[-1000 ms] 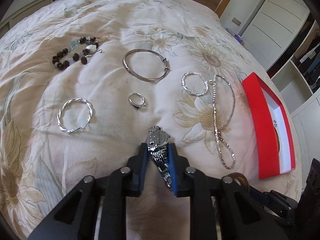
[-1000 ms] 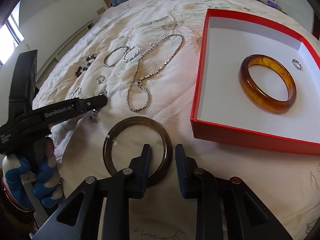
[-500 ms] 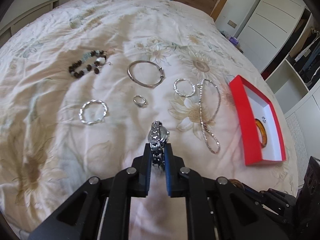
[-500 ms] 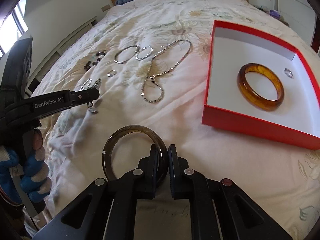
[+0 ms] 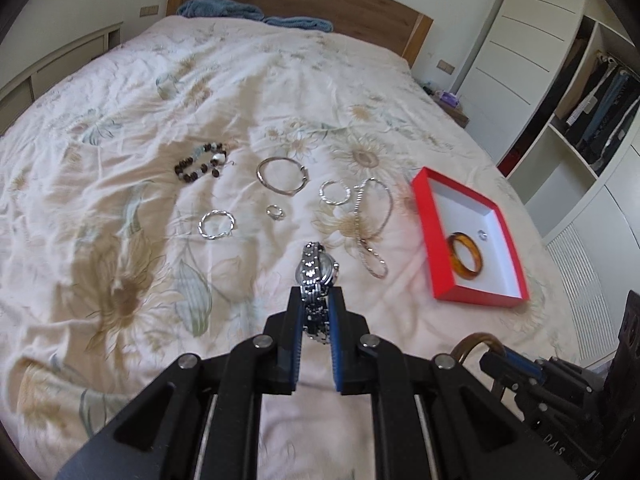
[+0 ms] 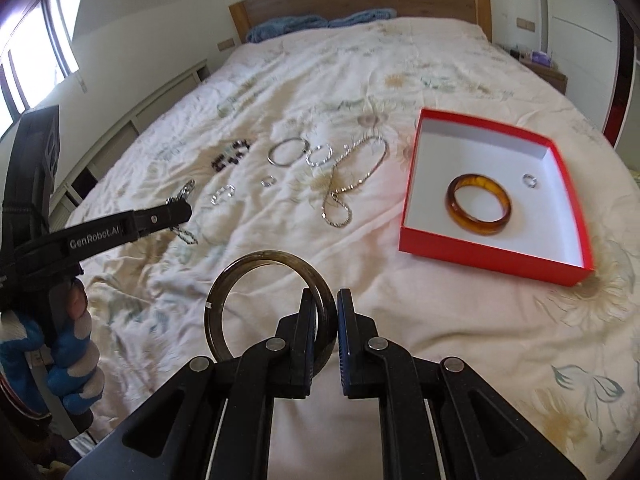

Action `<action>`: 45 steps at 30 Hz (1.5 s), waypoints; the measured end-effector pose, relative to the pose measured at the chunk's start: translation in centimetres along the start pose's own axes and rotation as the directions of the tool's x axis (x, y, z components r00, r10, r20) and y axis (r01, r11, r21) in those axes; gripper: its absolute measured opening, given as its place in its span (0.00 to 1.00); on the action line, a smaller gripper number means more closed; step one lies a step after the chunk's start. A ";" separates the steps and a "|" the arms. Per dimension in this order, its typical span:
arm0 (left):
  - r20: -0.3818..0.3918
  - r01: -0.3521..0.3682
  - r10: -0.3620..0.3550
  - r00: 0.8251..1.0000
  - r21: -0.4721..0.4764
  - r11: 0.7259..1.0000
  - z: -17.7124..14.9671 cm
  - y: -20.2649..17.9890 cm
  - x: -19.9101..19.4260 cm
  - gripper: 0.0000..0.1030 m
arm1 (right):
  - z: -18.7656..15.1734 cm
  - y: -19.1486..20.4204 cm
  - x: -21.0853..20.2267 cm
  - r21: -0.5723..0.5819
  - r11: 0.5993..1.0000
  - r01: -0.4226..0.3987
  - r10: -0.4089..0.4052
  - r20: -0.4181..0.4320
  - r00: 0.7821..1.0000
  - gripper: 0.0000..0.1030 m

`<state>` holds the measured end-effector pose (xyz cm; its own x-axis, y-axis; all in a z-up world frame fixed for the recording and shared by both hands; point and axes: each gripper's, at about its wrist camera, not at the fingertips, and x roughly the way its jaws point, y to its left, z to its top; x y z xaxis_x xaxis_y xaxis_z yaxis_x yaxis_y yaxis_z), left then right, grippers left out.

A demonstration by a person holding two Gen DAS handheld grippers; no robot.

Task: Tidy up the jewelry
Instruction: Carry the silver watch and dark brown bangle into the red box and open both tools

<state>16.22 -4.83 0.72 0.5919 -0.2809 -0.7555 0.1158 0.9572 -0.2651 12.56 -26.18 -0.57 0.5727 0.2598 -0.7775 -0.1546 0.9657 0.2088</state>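
My left gripper [image 5: 315, 298] is shut on a silver watch [image 5: 316, 270] and holds it above the bed. My right gripper [image 6: 325, 300] is shut on a dark grey bangle [image 6: 264, 300], lifted off the bedspread. The red box [image 6: 496, 240] lies to the right and holds an amber bangle [image 6: 478, 205] and a small ring [image 6: 529, 180]. On the bedspread lie a bead bracelet [image 5: 200, 162], a plain silver bangle [image 5: 282, 174], two twisted silver hoops [image 5: 216, 224] [image 5: 335, 192], a ring [image 5: 275, 212] and a silver chain [image 5: 370, 224].
The bed has a wooden headboard [image 5: 304, 4] with blue pillows [image 5: 218, 8]. White wardrobes and open shelves [image 5: 580, 80] stand at the right. The left gripper with the watch also shows in the right wrist view [image 6: 176, 210].
Both grippers have risen and pulled back from the bed. The right gripper closed on the dark bangle and lifted it; the left carries the watch up.
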 end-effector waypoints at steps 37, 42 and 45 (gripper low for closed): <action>-0.088 0.145 -0.126 0.988 0.275 0.951 2.0 -18.1 4.0 0.11 | 1.2 -14.1 -7.7 0.181 0.974 0.134 -0.161 0.149 0.976 0.10; -0.116 0.141 -0.110 0.987 0.303 0.942 4.7 -20.0 9.2 0.11 | 4.9 -17.1 -4.2 0.175 0.970 0.169 -0.193 0.131 0.972 0.10; -0.138 0.132 -0.092 0.986 0.310 0.941 6.5 -20.8 12.7 0.11 | 7.4 -18.8 -1.5 0.160 0.967 0.197 -0.217 0.113 0.970 0.10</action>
<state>26.50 -27.85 0.58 0.4630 -0.3751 -0.8031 0.4347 0.8857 -0.1631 20.59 -44.70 1.06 0.6800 0.0428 -0.7319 0.0919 0.9854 0.1431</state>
